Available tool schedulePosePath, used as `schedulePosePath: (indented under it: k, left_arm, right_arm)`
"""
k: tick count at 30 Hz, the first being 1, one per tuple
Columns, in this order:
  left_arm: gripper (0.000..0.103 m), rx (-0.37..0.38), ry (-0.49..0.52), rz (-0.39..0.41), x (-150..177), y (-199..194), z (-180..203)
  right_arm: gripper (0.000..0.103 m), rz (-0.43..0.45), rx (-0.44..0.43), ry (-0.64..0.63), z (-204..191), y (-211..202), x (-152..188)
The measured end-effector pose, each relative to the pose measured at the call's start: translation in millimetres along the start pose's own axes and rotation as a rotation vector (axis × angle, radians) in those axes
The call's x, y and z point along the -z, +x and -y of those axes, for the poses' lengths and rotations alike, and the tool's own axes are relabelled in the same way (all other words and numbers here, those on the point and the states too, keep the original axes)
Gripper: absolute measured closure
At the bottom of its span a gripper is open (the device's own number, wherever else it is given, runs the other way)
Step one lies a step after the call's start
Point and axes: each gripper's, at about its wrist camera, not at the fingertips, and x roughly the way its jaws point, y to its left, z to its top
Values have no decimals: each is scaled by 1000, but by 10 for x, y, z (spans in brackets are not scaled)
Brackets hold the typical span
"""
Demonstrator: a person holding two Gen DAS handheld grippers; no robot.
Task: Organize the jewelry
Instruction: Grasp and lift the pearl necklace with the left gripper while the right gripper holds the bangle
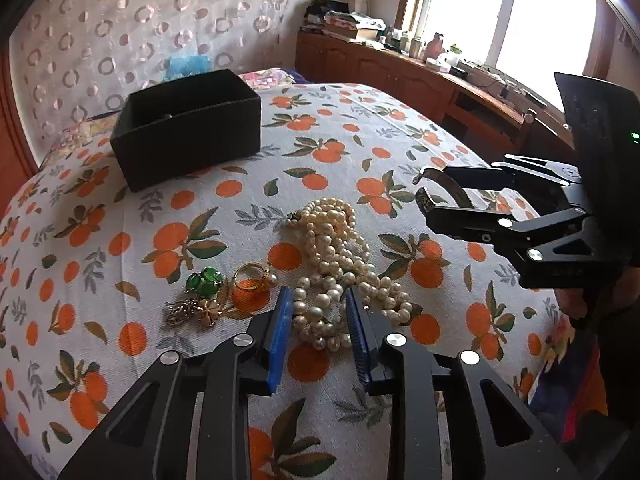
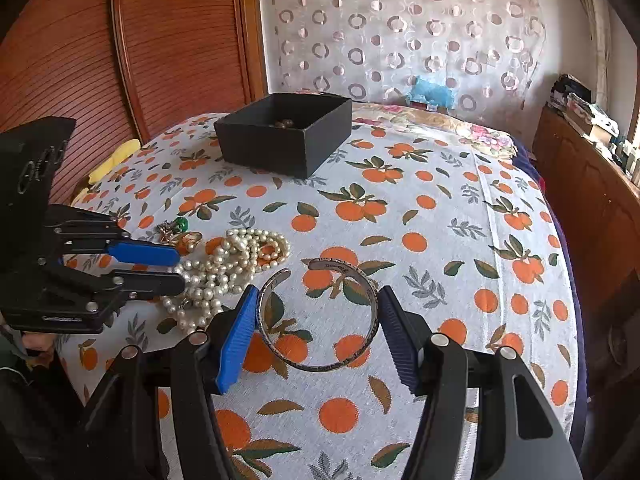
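Observation:
A pile of pearl necklaces (image 1: 338, 272) lies on the orange-print cloth; it also shows in the right wrist view (image 2: 228, 268). My left gripper (image 1: 318, 310) is open, its blue pads either side of the pile's near end. A silver cuff bracelet (image 2: 320, 316) sits between the pads of my right gripper (image 2: 318, 308), which is shut on it; the left wrist view shows the cuff (image 1: 448, 190) held above the cloth. A green brooch (image 1: 205, 280), a gold ring (image 1: 252, 276) and a gold brooch (image 1: 192, 312) lie left of the pearls. A black open box (image 1: 186, 122) stands further back.
The box (image 2: 286, 136) holds some dark beads. A wooden cabinet (image 1: 420, 76) with clutter runs along the right by the window. A patterned curtain (image 2: 400, 28) hangs behind the bed, and a wooden headboard (image 2: 120, 52) stands at the left.

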Motion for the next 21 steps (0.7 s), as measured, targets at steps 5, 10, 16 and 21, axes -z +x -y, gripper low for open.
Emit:
schedulePosePath:
  k: [5,10,16,21]
  left_arm:
    - [97,4,9,15,-12,-41,5]
    - [97,-3,15,87,-107,-308,29]
    - [97,-1,19,198,-325,-748,48]
    - [96,-5,19,274,-523,-1052,25]
  right_arm:
    - [40,-6,-6,0,-9,2,23]
    - [40,-9,-5,-2,-22,9,13]
    - [40,5,-5,-17,-58,-30,-68]
    - [40,20,-9,-24,-73,-74,-170]
